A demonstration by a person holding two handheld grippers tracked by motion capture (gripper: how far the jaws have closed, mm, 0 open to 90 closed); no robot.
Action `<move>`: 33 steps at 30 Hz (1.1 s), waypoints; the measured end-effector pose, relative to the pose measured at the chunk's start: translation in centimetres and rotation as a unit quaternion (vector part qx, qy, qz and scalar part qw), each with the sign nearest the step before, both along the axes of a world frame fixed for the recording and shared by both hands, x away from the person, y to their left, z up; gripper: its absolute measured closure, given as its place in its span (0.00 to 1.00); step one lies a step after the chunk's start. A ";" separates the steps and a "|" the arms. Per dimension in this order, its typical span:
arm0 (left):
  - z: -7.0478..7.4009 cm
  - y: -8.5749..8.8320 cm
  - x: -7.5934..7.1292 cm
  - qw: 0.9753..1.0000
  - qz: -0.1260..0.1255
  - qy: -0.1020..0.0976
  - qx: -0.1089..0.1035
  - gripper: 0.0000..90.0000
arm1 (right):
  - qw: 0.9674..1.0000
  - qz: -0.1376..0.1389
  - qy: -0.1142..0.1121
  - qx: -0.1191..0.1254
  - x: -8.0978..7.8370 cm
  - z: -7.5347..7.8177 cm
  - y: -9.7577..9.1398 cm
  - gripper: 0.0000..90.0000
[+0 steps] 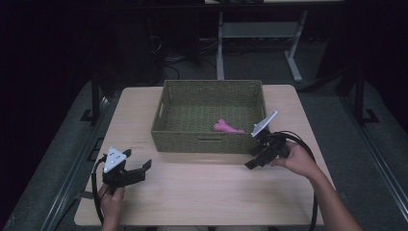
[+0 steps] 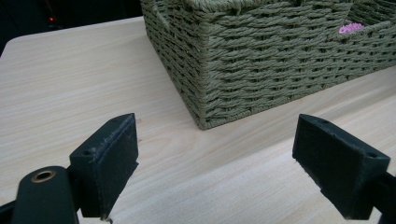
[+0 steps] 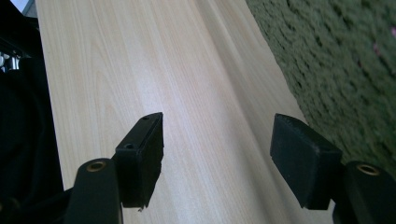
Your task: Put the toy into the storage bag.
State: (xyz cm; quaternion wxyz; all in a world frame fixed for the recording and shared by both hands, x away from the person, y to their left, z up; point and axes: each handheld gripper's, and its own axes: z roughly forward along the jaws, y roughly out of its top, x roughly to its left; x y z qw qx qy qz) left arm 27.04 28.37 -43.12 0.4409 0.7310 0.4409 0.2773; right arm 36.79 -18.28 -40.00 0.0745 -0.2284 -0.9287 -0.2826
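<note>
Basket [image 1: 208,139] front edge sits just beside the empty, open right gripper [image 1: 254,159]; left gripper [image 1: 139,169] open.

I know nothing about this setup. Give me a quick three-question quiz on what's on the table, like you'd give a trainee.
1. True or false: the pink toy lies inside the basket.
2. Which gripper is nearer the basket? A) left gripper B) right gripper
3. Fill in: between the jaws of both grippers there is ______.

Key:
1. True. It rests on the basket's floor, toward the front right.
2. B. The right one is close to the basket's front right corner; the left one sits near the table's front left.
3. Nothing. Both stand open over bare tabletop.
</note>
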 end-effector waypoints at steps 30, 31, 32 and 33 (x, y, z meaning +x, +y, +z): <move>0.0 -0.1 0.0 1.000 0.000 0.000 0.001 0.15 | 0.999 -0.036 0.004 0.008 -3.0 -2.9 -4.0 0.38; 0.0 0.0 0.0 1.000 0.001 0.000 0.000 0.15 | 0.999 -0.038 0.005 0.008 -3.2 -3.0 -4.1 0.38; 0.0 0.0 0.0 1.000 0.001 0.000 0.001 0.15 | 0.999 -0.039 0.004 0.008 -3.3 -3.1 -4.2 0.38; 0.0 0.0 0.0 1.000 0.000 -0.001 0.002 0.15 | 0.999 -0.040 0.004 0.007 -3.6 -3.3 -4.4 0.38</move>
